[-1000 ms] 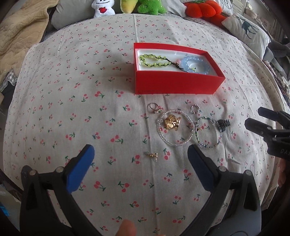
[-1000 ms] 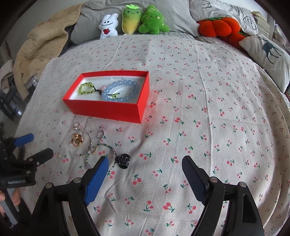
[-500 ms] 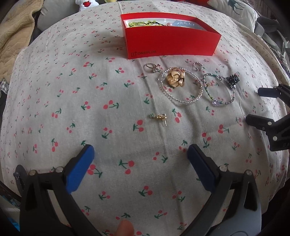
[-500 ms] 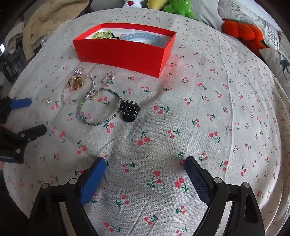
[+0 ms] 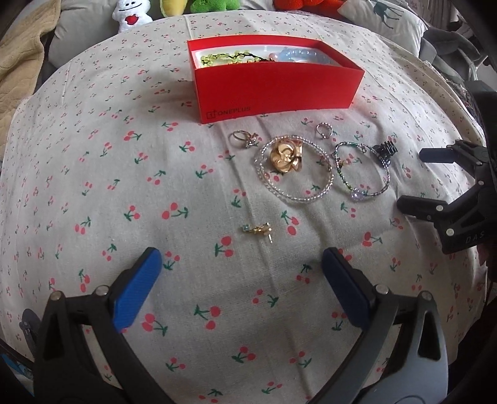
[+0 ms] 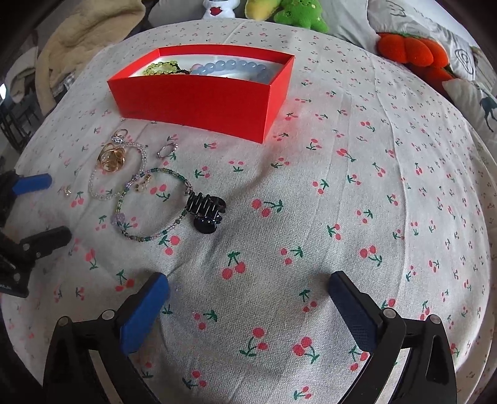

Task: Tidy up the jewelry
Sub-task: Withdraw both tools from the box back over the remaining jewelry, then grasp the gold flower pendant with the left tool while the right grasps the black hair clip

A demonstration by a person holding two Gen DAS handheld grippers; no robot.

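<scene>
A red box (image 5: 273, 90) (image 6: 202, 102) on the cherry-print bed holds a green bead bracelet (image 5: 217, 57) and a blue bead bracelet (image 6: 230, 66). In front of it lie a ring (image 5: 243, 138), a gold flower brooch (image 5: 285, 155) inside a clear bead bracelet (image 5: 295, 195), a small ring (image 5: 324, 130), a dark bead bracelet (image 5: 360, 192) (image 6: 149, 236), a black hair claw (image 6: 205, 213) and a small gold earring (image 5: 259, 230). My left gripper (image 5: 242, 279) is open, just short of the earring. My right gripper (image 6: 248, 304) is open and empty, short of the hair claw.
Plush toys (image 6: 298, 12) and an orange cushion (image 6: 413, 49) lie at the head of the bed. A beige blanket (image 6: 80, 40) hangs at the left. The bed falls away at the right edge (image 6: 478, 217).
Both grippers have dropped lower and moved in toward the jewelry. The left one now has the earring close ahead. Nothing on the bed has moved.
</scene>
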